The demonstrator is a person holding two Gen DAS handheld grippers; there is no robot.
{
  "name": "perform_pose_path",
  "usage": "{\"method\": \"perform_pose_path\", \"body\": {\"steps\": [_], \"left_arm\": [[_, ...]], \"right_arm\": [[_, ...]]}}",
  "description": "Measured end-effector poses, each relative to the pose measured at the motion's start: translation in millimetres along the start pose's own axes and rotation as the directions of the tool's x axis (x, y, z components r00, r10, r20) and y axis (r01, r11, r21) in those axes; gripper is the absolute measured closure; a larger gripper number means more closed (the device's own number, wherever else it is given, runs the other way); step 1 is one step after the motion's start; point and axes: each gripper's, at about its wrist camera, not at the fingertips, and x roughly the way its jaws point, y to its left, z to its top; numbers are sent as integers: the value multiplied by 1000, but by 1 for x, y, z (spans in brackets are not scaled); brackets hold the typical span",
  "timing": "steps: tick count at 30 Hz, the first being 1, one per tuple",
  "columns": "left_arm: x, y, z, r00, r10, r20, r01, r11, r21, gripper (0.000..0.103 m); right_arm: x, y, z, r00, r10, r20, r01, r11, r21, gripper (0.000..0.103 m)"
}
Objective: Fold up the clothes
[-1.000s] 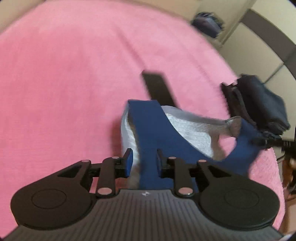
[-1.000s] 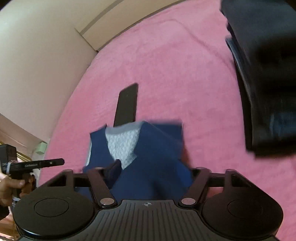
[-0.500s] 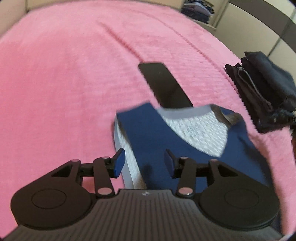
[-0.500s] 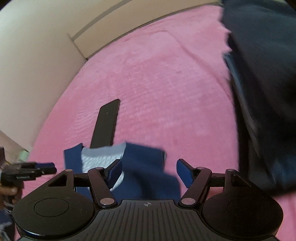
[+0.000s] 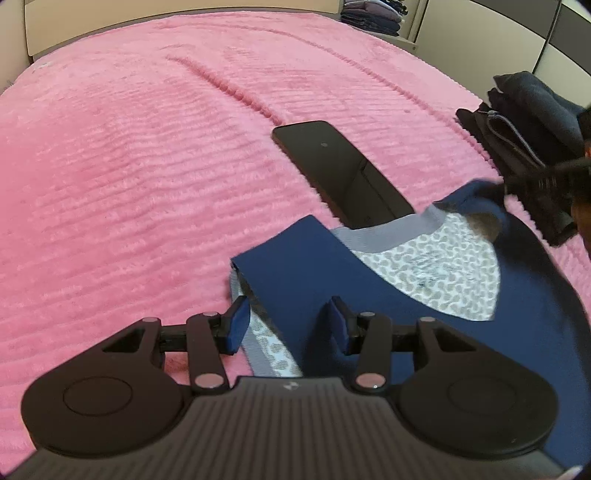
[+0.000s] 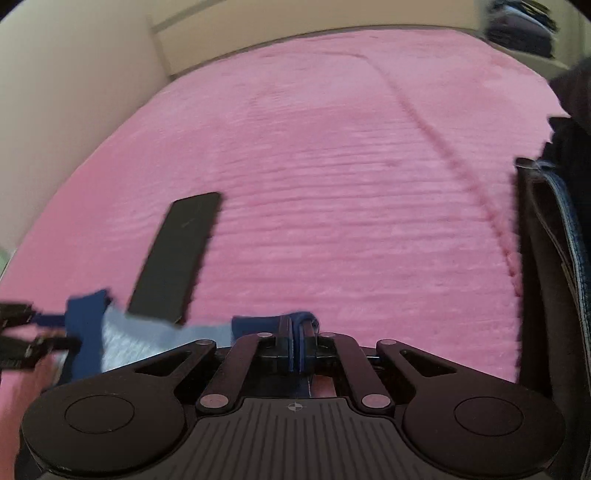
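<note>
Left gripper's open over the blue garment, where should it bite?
Take the blue garment by its near-left folded corner, coming from above. That doubled edge sits between the left gripper pads; the right gripper has just closed on the opposite corner.

The bedspread (image 5: 147, 155) is ribbed pink. The garment (image 5: 303, 273) is navy with a grey band and a grey-and-white patterned lining. The phone (image 5: 340, 173) is black.

A bed (image 5: 147, 166) under a ribbed pink blanket (image 6: 332, 166) fills the room, beige walls (image 6: 74, 92) behind it and an open shelf (image 5: 373, 14) of folded clothes.
</note>
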Motion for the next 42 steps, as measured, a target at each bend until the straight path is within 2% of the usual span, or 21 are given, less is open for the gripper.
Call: {"method": "perform_pose_path", "body": {"steps": [2,7,11,12,13,14,15,17,20,22,24,25,28,30,32,37,42], "left_arm": [[2,3,1,1000,14,7,-14,1000,5,62],[9,10,7,998,54,14,-55,998,33,62],[17,10,12,996,91,3,-91,992,82,57],[18,11,14,995,103,5,-103,991,88,56],[19,12,16,994,109,3,-109,990,85,55],[19,13,18,994,110,1,-110,991,74,55],[17,14,19,993,114,4,-114,992,63,56],[12,17,19,991,129,20,-129,991,42,56],[-7,15,15,988,142,58,-144,989,26,62],[-25,5,4,990,113,85,-117,993,35,62],[-41,-9,-13,995,54,89,-60,996,59,62],[-47,-17,-23,997,19,80,-25,997,76,62],[-57,-44,-62,999,-44,13,42,985,168,62],[-59,-56,-87,999,-21,-44,30,974,223,62],[-66,-57,-112,997,30,-65,-13,968,250,60],[-95,-37,-146,981,154,-114,-131,973,188,58],[-140,-31,-172,958,243,-152,-221,964,147,61]], "right_arm": [[3,-6,-6,1000,-26,-5,26,999,24,101],[-8,-3,-16,997,-67,35,68,998,-17,101],[-20,-12,-13,999,-17,30,13,992,122,100],[-26,-14,-14,1000,6,29,-11,986,165,86],[-33,-14,-14,999,10,31,-16,982,189,52],[-41,-12,-17,999,5,49,-14,982,190,34],[-51,-11,-20,998,-2,69,-11,982,188,27],[-70,-5,-27,994,-12,109,-7,985,175,28],[-98,15,-58,984,64,166,-84,990,117,28],[-102,29,-87,982,153,114,-163,983,86,28],[-97,35,-117,977,211,40,-214,972,99,28],[-94,36,-133,976,216,3,-214,969,120,28],[-108,43,-180,982,189,-18,-187,979,85,28],[-125,49,-204,983,176,-42,-174,984,44,28],[-141,53,-224,984,162,-71,-162,987,12,28],[-183,50,-279,984,116,-138,-118,993,-4,28],[-223,36,-320,983,66,-173,-51,994,92,28]]}}
